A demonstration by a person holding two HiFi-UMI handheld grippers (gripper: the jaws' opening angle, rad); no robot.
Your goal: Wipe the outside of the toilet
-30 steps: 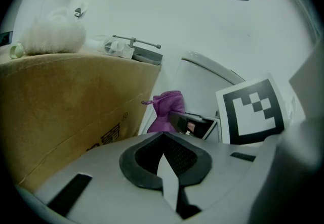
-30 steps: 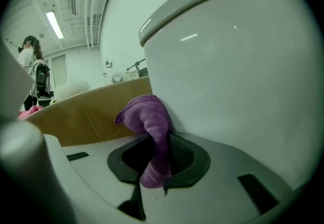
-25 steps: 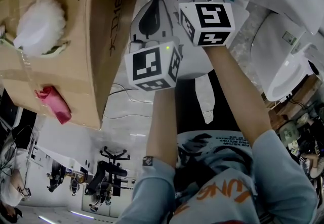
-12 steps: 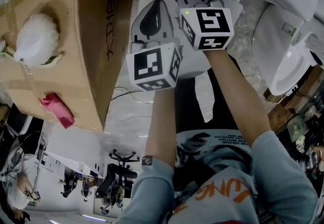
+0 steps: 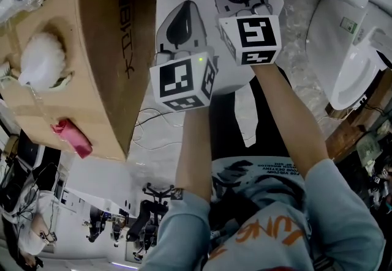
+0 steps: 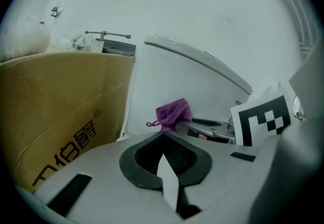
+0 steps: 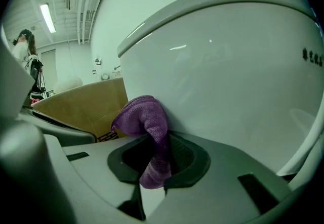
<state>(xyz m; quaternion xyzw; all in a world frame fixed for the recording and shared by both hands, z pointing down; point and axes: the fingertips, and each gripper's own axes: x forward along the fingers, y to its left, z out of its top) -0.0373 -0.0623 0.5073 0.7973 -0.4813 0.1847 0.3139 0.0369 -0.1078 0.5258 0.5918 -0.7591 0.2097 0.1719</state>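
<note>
Pinching the purple cloth [image 7: 144, 119] tight between its jaws, the right gripper [image 7: 161, 165] had the bunched-up top of that rag pushed right up against the curved white outside of the toilet [image 7: 228, 81]. The rest of the rag hung down through the dark throat of the jaws, so a proper grip there, no gap at all.

The left gripper [image 6: 164, 160] was a different story: jaws closed together with nothing in them, hovering just beside the right one and not touching the toilet as far as I could tell. From its own camera you could see the rag a bit ahead, sitting against the white porcelain.

From the head view both forearms reached out side by side, left marker cube [image 5: 184, 83] a little lower in the frame than the right marker cube [image 5: 251, 37].

Off to the person's left stood a big cardboard box [image 5: 73, 62], close to the toilet. On top of it were a white fluffy thing [image 5: 43, 62] and a pinkish-red rag [image 5: 70, 135], well apart from both grippers.
</note>
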